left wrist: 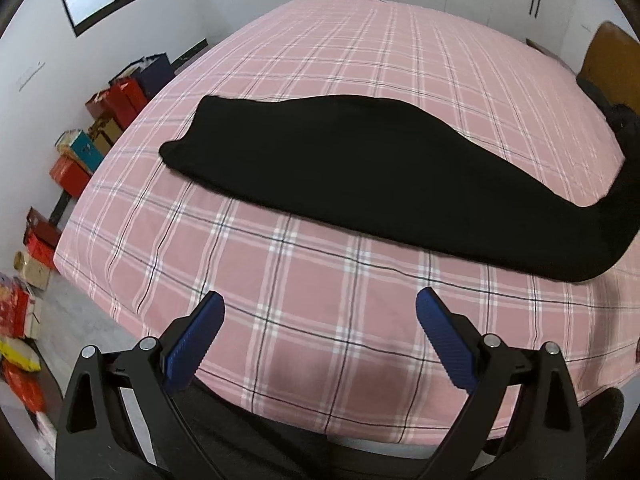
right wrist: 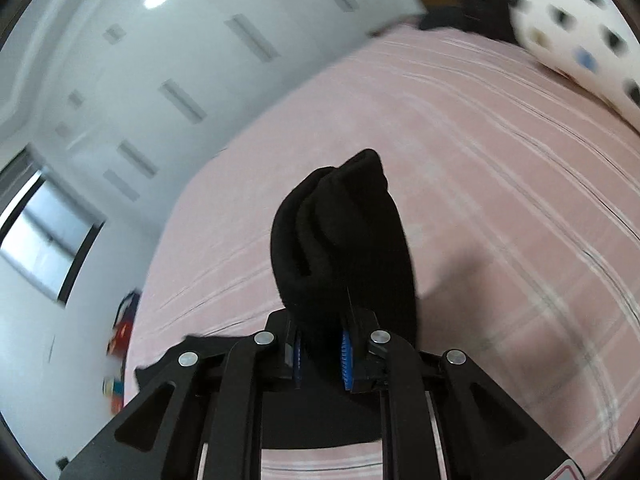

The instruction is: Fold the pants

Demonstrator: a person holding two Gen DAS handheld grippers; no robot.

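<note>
Black pants (left wrist: 340,168) lie lengthwise across the pink plaid bed (left wrist: 320,340), folded into one long strip. Their right end rises off the bed at the frame's right edge. My left gripper (left wrist: 320,320) is open and empty, above the bed's near part, short of the pants. My right gripper (right wrist: 320,344) is shut on a bunched end of the pants (right wrist: 340,240), held up above the bed (right wrist: 480,200). The right wrist view is blurred by motion.
Red, blue and brown boxes (left wrist: 100,120) line the floor along the white wall left of the bed. A wooden headboard (left wrist: 612,64) is at the right. A spotted white pillow (right wrist: 580,32) lies at the bed's far right. White wardrobe doors stand behind.
</note>
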